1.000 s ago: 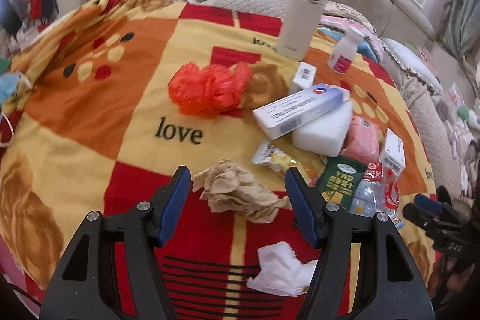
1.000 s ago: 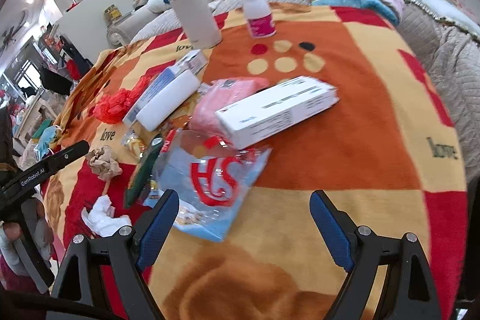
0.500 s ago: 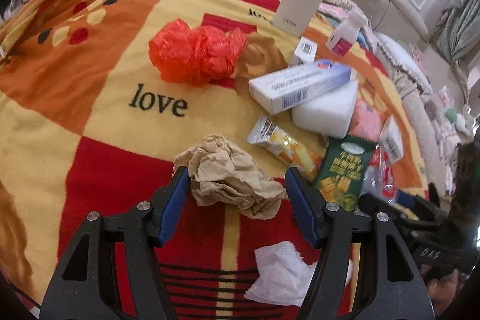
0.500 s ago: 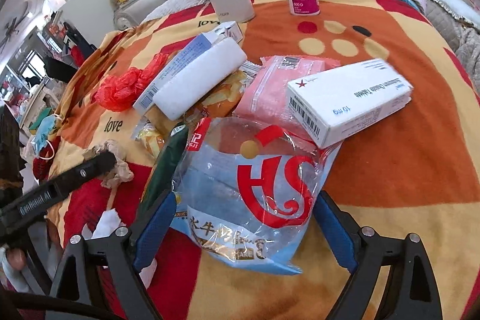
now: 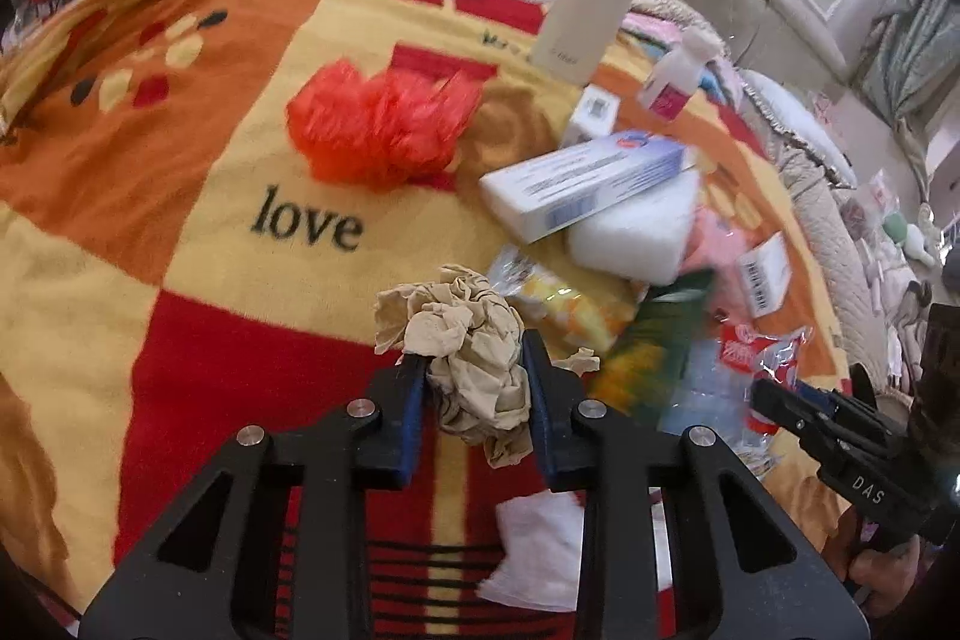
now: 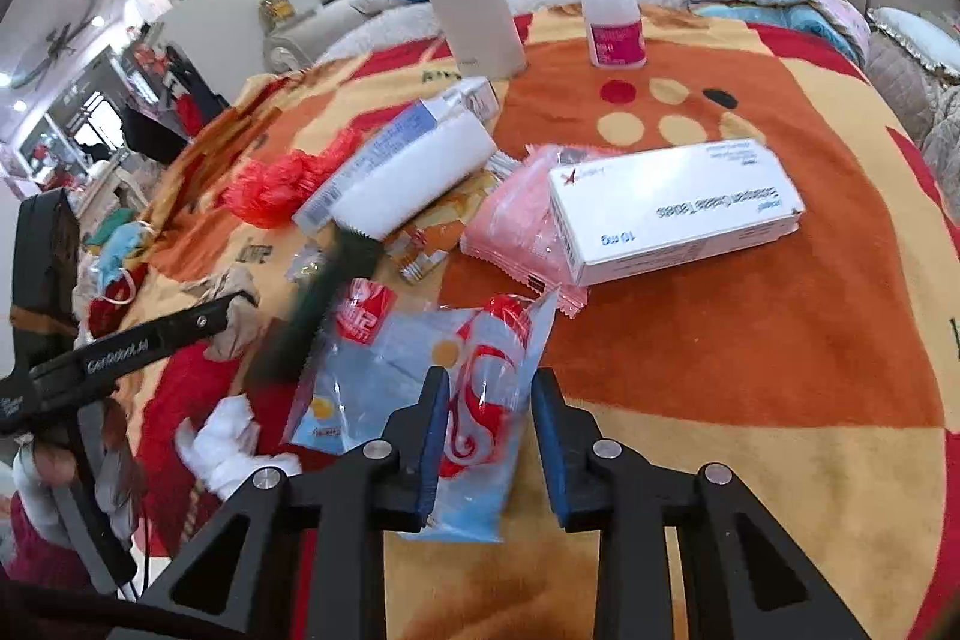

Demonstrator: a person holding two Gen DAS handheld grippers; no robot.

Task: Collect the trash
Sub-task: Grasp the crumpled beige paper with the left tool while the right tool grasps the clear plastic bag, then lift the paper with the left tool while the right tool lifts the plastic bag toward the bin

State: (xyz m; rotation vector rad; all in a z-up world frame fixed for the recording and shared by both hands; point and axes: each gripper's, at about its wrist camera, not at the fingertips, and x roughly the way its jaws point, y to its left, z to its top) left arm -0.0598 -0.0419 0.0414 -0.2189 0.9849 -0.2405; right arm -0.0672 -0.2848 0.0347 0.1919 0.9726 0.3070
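**Both pairs of fingers closing on trash**

Far to my left on the blanket [image 5: 198, 244] lay the crumpled red plastic bag [image 5: 378, 130], above the printed word "love". Nearer me, my left gripper [image 5: 474, 370] was closing on the brown paper wad [image 5: 474, 358] — the blue pads pressed into it from both sides, and the wad bulged out above and below them. A white tissue [image 5: 534, 550] lay on the red patch just below those fingers, untouched.

Further right came the pile: a long white-and-blue box [image 5: 582, 184] resting on a white block [image 5: 636, 232], a yellow snack wrapper [image 5: 558, 304] beside the wad, and a green packet [image 5: 666, 340], blurred. Behind them stood a tall white flask [image 6: 468, 10] and a small pill bottle [image 6: 612, 10].

My right gripper [image 6: 489, 436] was closing too, around the near end of the clear plastic bag with red lettering [image 6: 420, 376]. The left pad lay against the film; whether the right pad touched it I could not tell. Beyond that bag sat a pink pack [image 6: 516, 220] with a white medicine box [image 6: 672, 208] lying across it — both well clear of my fingers.
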